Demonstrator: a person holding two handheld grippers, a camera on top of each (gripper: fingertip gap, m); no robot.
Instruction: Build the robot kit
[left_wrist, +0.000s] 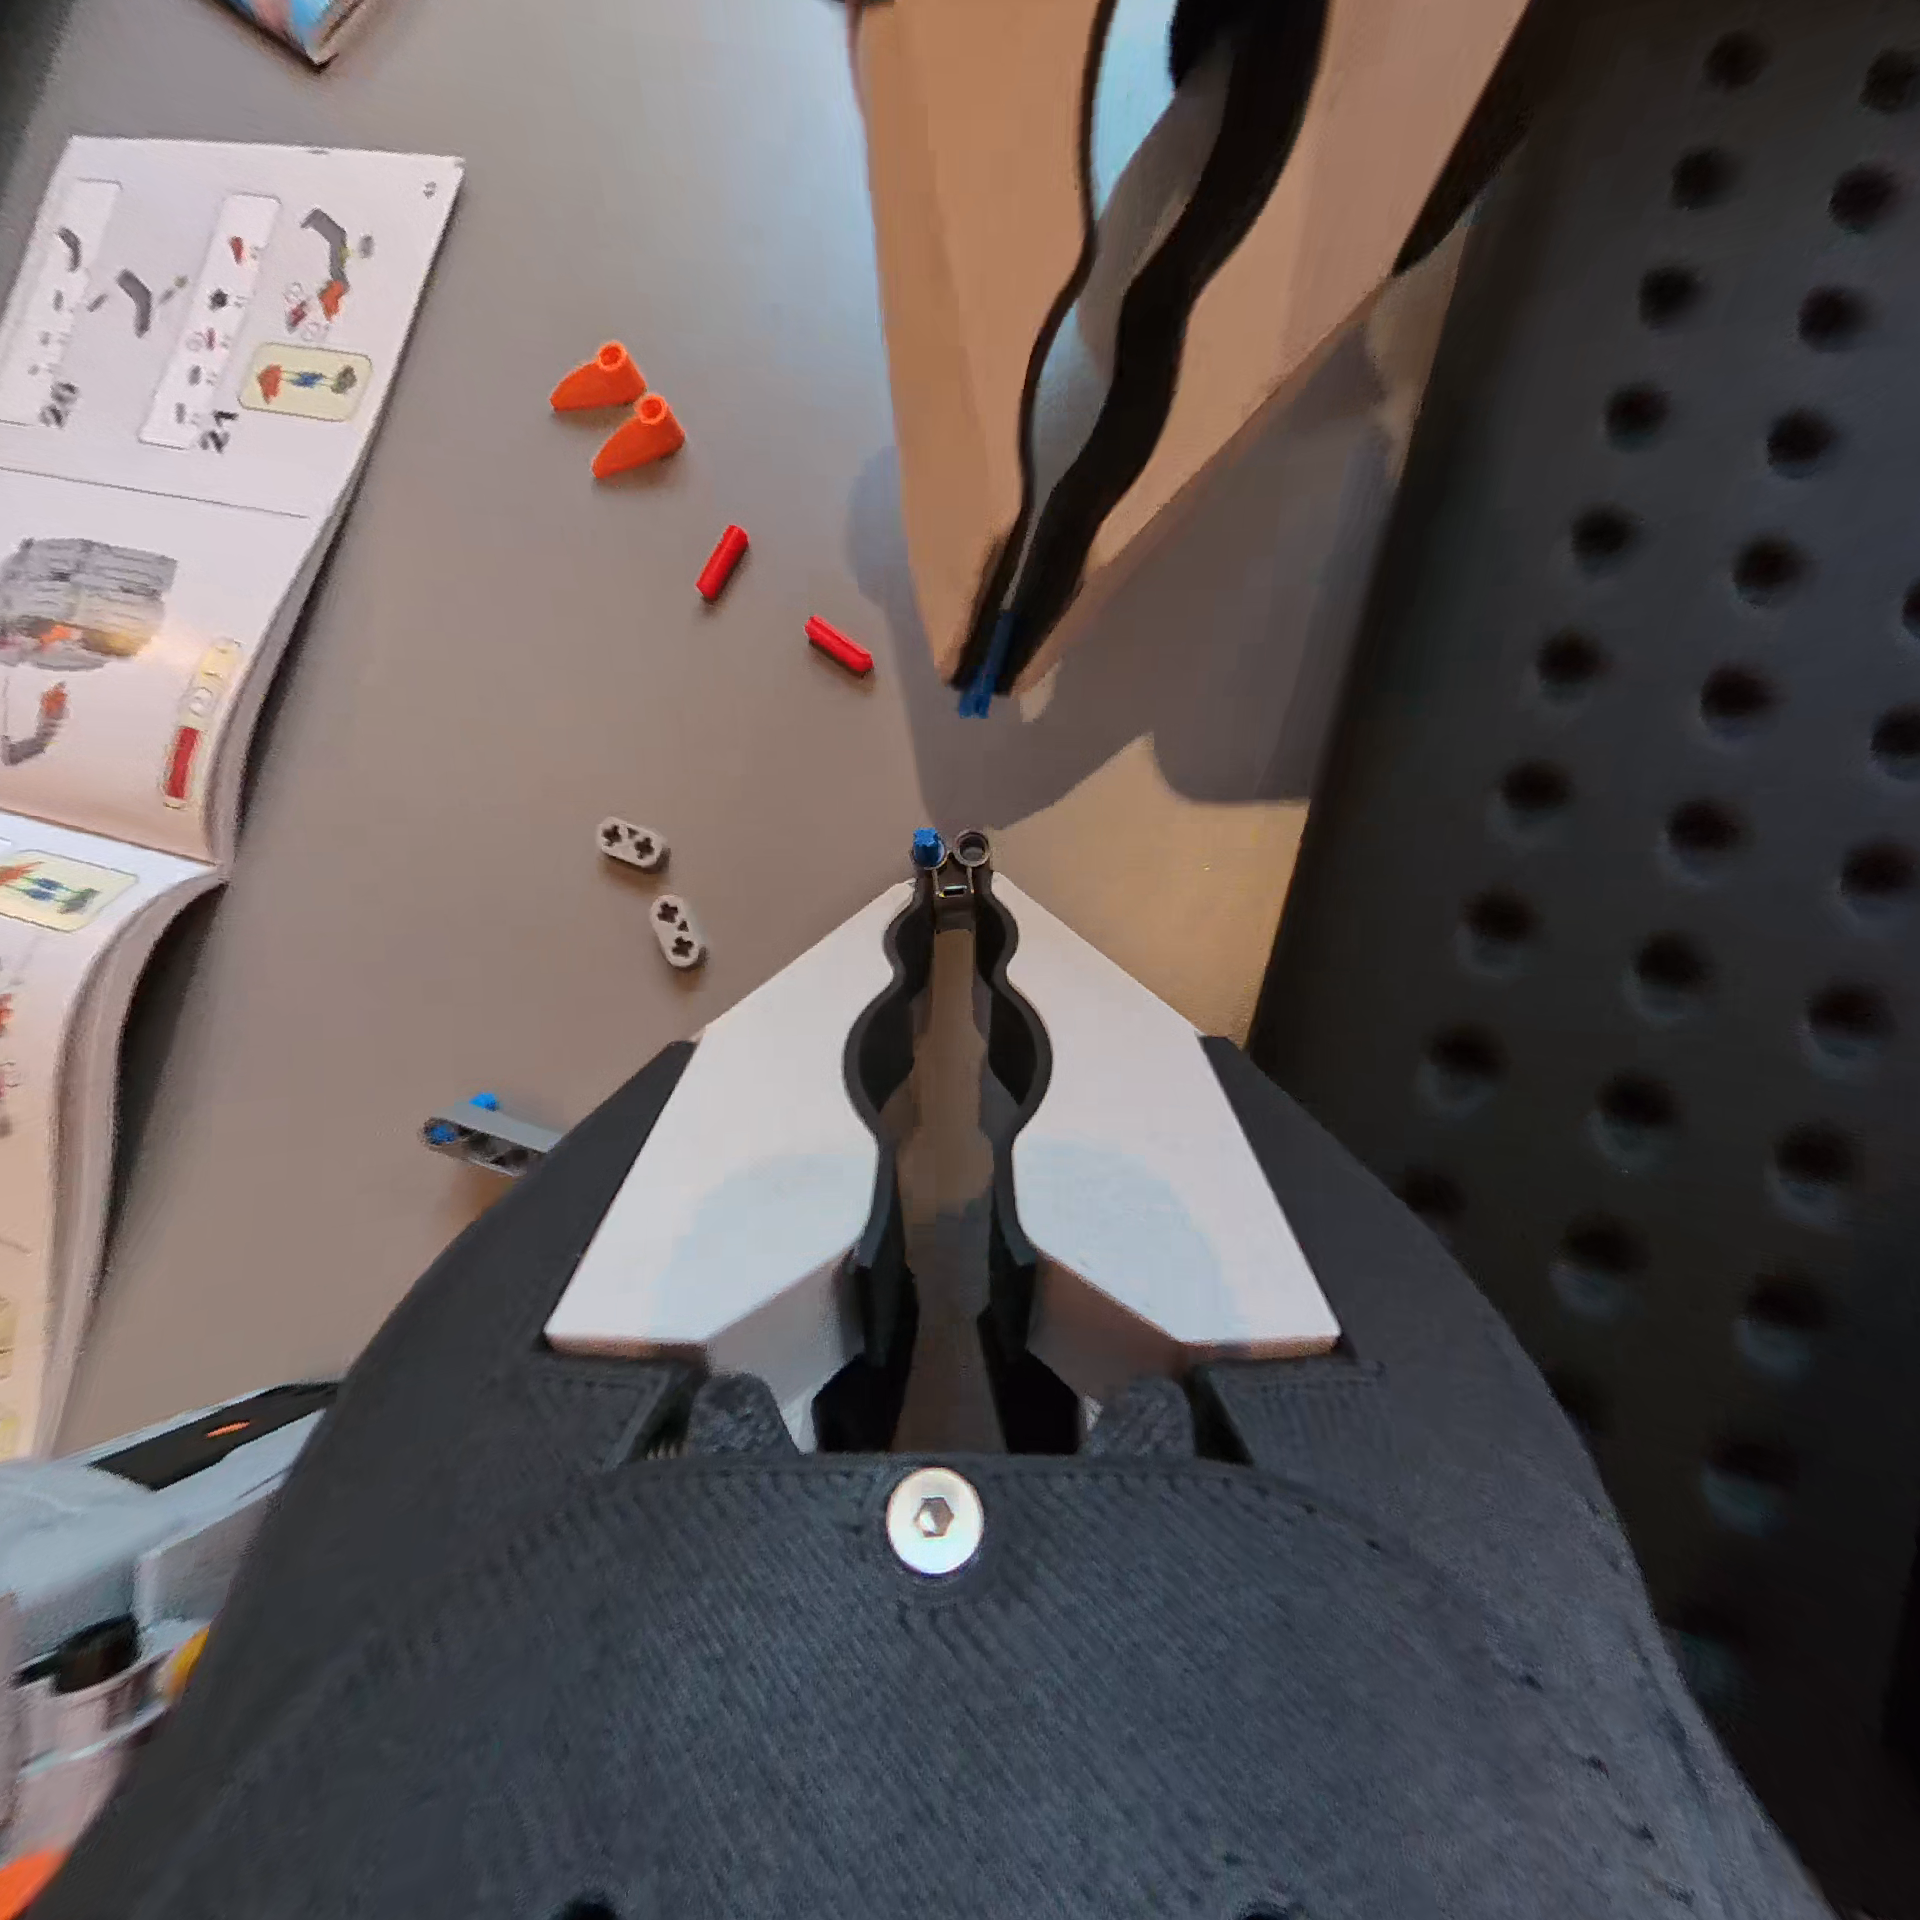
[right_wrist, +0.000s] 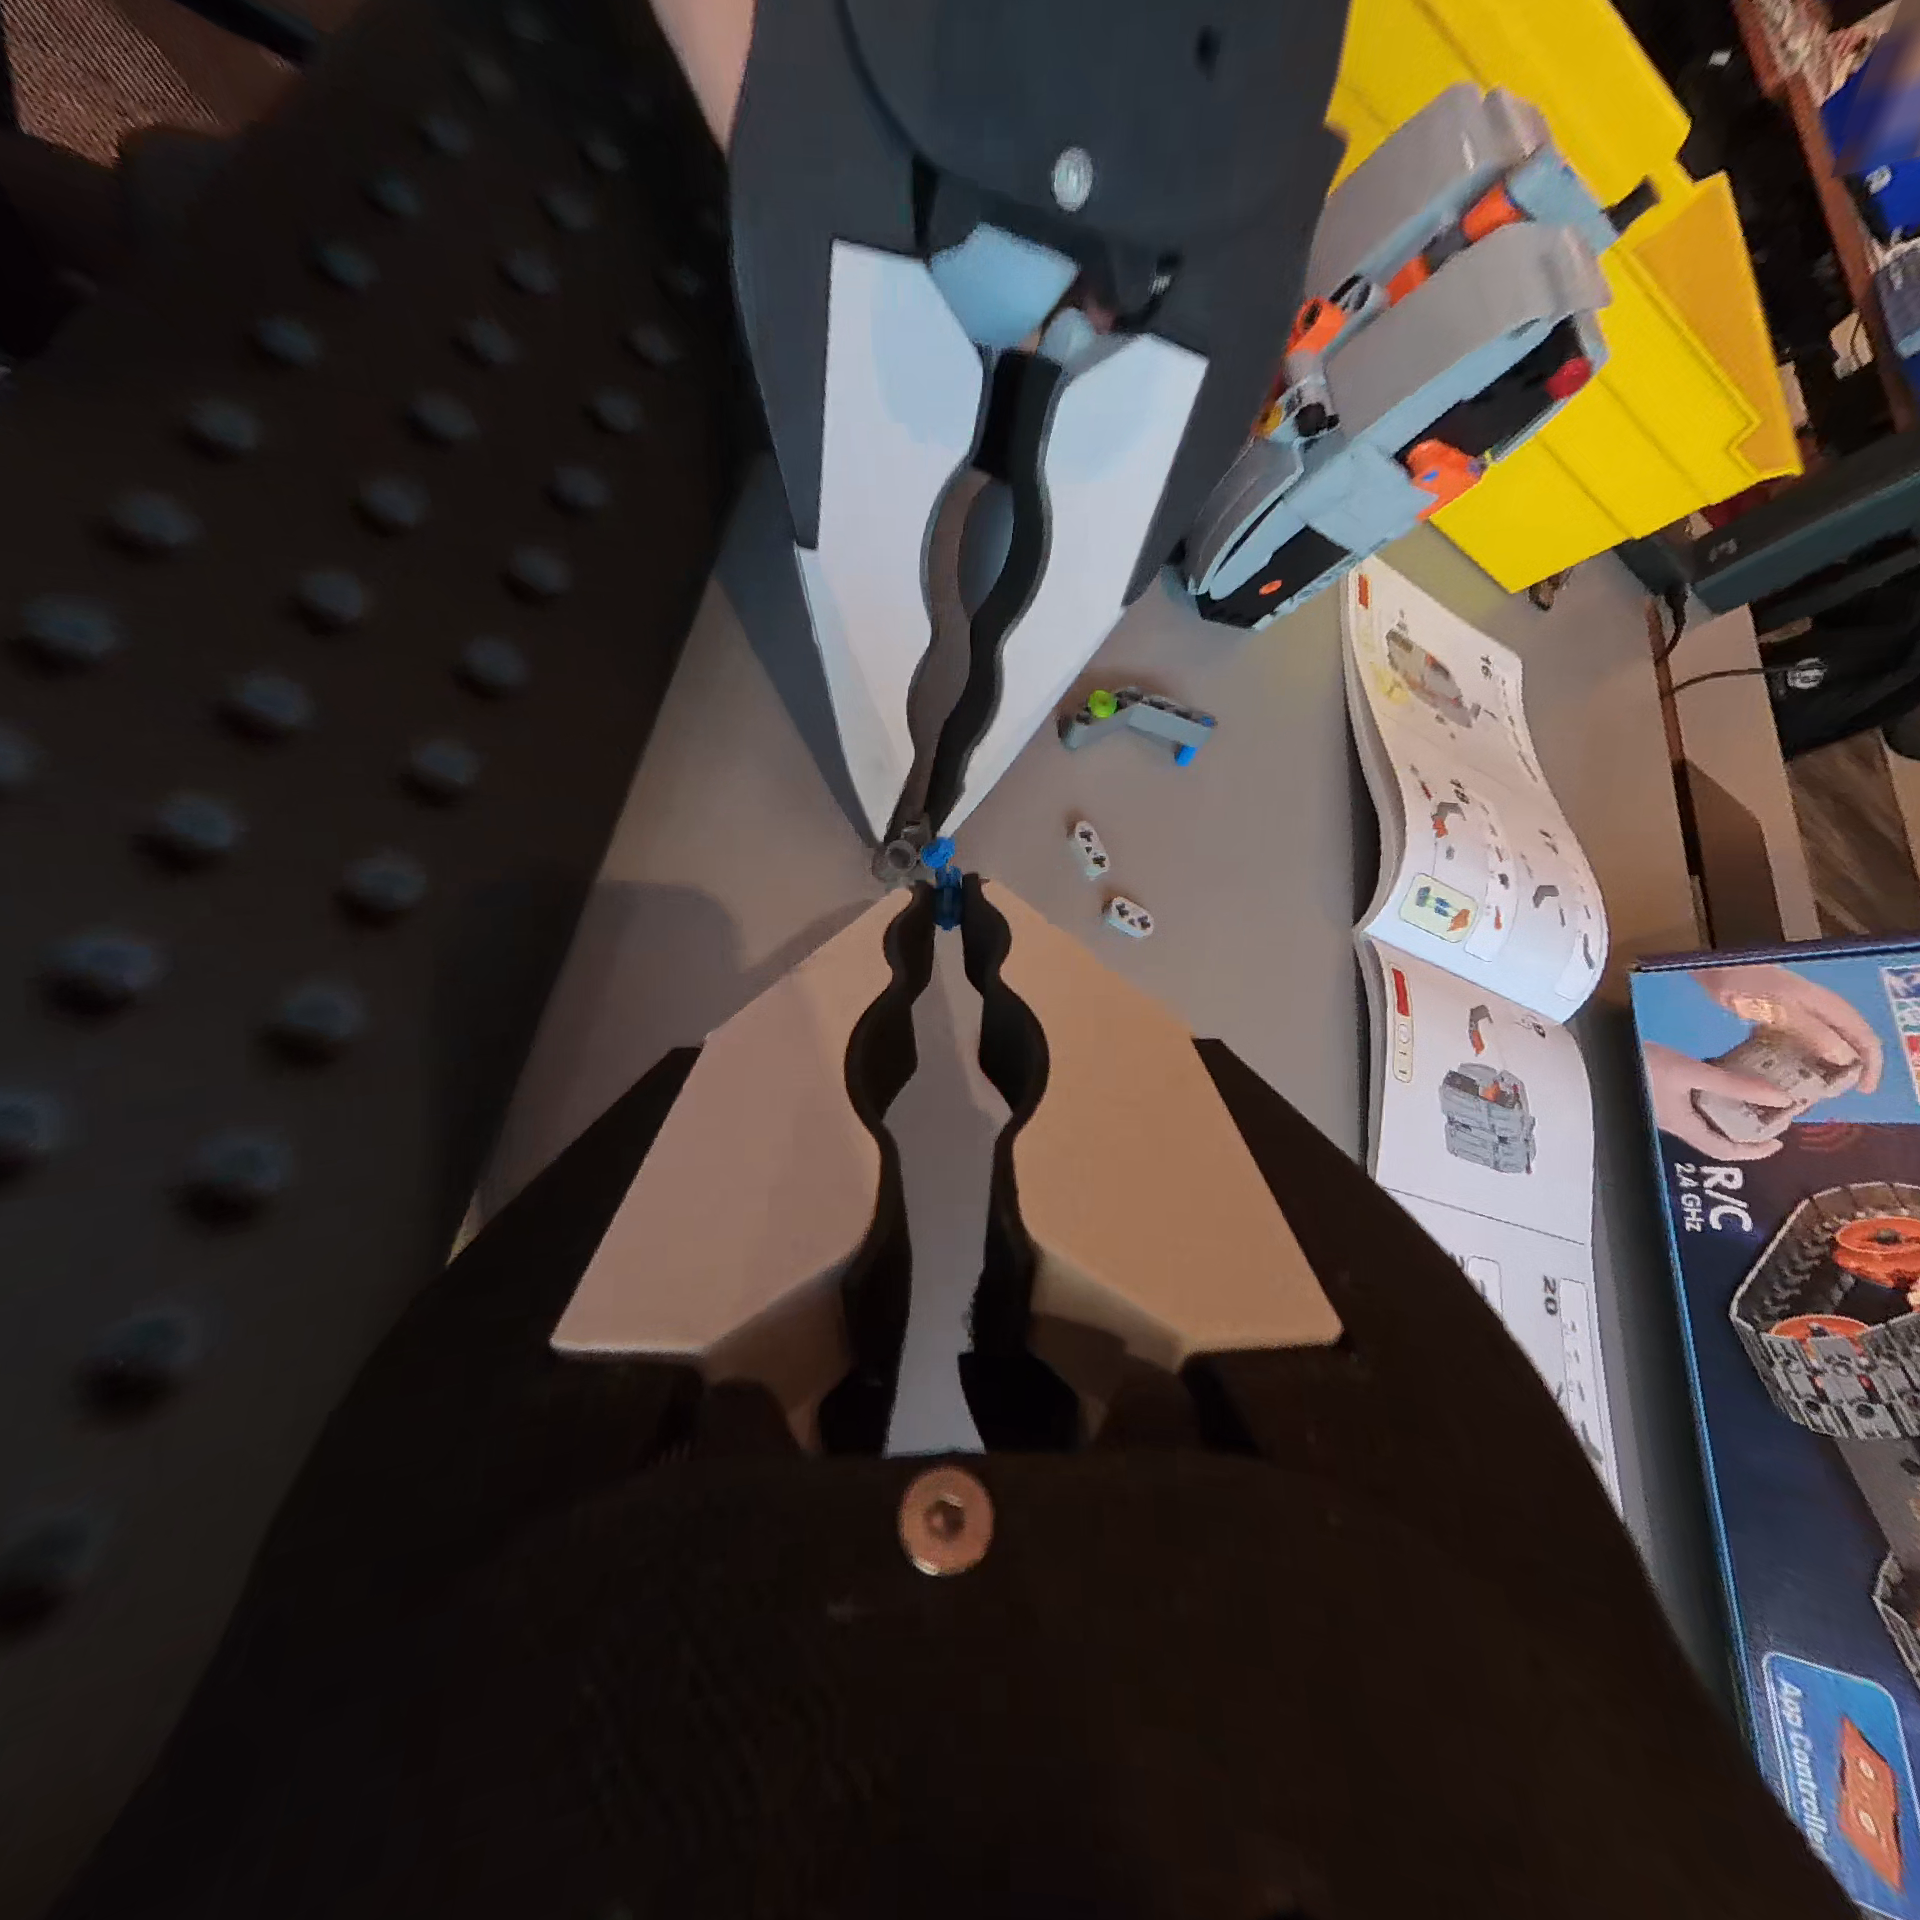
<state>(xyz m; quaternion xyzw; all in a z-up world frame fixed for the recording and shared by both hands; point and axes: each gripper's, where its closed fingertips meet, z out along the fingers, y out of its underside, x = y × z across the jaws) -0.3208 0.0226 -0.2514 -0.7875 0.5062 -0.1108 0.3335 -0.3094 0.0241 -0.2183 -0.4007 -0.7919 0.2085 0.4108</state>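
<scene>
My left gripper (left_wrist: 951, 888) is shut on a small dark grey connector piece (left_wrist: 961, 868) that carries a blue pin (left_wrist: 925, 847) in one hole. My right gripper (right_wrist: 943, 902) is shut on a blue pin (right_wrist: 948, 906). The right gripper shows in the left wrist view (left_wrist: 982, 691) above and slightly right of the grey piece, tip pointing down at it, apart from it. In the right wrist view the left gripper (right_wrist: 914, 836) meets mine tip to tip, the two blue pins almost touching. Both hover above the grey table (left_wrist: 499, 665).
On the table lie two orange wedges (left_wrist: 618, 410), two red pins (left_wrist: 722, 561), two light grey two-hole links (left_wrist: 655, 878) and a grey beam (left_wrist: 483, 1132). An open instruction booklet (left_wrist: 156, 468), a grey model (right_wrist: 1434, 395), yellow bins (right_wrist: 1621, 343) and a blue box (right_wrist: 1808, 1299) stand around. A black perforated chair (left_wrist: 1662, 831) is alongside. My left and right fingertips are right by each other.
</scene>
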